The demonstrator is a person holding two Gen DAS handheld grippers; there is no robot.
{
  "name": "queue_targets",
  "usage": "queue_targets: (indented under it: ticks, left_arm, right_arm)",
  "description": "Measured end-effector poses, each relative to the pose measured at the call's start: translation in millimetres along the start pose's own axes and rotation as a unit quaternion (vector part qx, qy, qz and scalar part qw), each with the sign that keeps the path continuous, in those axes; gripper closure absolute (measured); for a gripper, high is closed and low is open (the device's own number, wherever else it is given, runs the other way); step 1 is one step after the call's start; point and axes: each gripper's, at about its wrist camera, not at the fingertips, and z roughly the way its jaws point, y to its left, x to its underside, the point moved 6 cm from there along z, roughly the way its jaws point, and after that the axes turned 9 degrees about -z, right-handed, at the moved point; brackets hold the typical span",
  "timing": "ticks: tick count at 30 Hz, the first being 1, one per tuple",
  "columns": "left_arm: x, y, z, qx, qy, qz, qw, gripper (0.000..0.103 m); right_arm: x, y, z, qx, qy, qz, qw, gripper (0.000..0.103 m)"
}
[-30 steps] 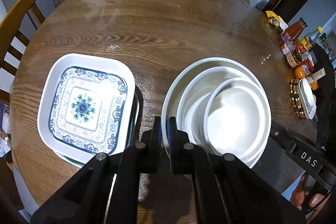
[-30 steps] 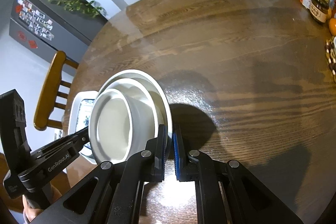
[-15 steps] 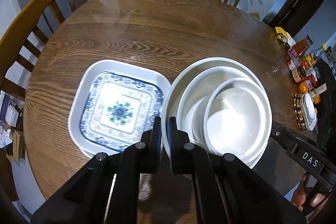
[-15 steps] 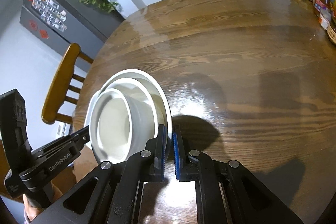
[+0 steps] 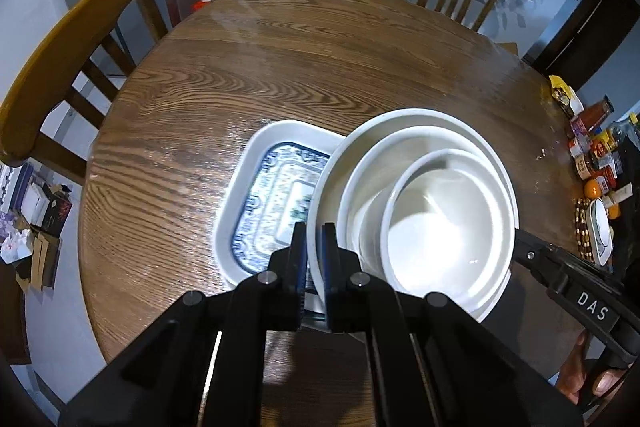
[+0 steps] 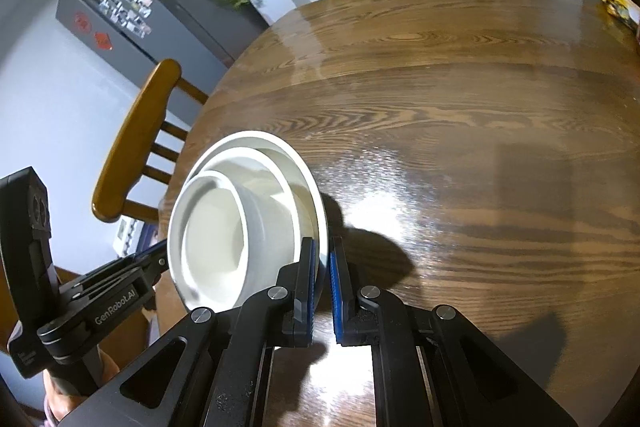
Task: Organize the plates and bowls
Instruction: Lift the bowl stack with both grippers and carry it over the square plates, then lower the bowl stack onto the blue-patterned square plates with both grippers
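While lifted, both claws (image 5: 314, 235) (image 6: 324, 255) clamp plate (image 5: 412, 119) rim.

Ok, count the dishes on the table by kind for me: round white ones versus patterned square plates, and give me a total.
Round white dishes, nested: 3, namely large plate, middle bowl, small bowl
Blue-patterned square plate: 1 visible
Total: 4

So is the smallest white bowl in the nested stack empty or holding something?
Empty. The smallest white bowl shows only a bare glossy white bottom in the left wrist view, and the right wrist view also shows nothing inside.
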Motion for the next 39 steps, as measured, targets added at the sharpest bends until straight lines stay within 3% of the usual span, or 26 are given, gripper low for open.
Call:
queue_targets:
  ticks: [17, 32, 35, 39]
  left_arm:
    - [-15.8, 40.9, 28.0, -0.017, 0.033, -0.029, 0.9989, 0.101]
    - [-16.3, 40.6, 27.7, -0.027, 0.034, -0.022, 0.9988, 0.101]
    - [-17.6, 42.0, 28.3, -0.029, 0.031, -0.026, 0.9988, 0.094]
    - [-21.0, 46.7, 28.8, -0.038, 0.024, -0.033, 0.9984, 0.068]
  right_arm:
    - [-11.0, 23.6, 55.6, 0.002, 0.048, -0.008, 0.999, 0.093]
    - [-7.8, 21.0, 58.7, -0.012, 0.068, 0.01, 0.998, 0.093]
    - [-6.4, 18.8, 58.8, -0.015, 0.068, 0.018, 0.997, 0.093]
    - [-5.7, 13.6, 57.7, -0.008, 0.066, 0.026, 0.997, 0.093]
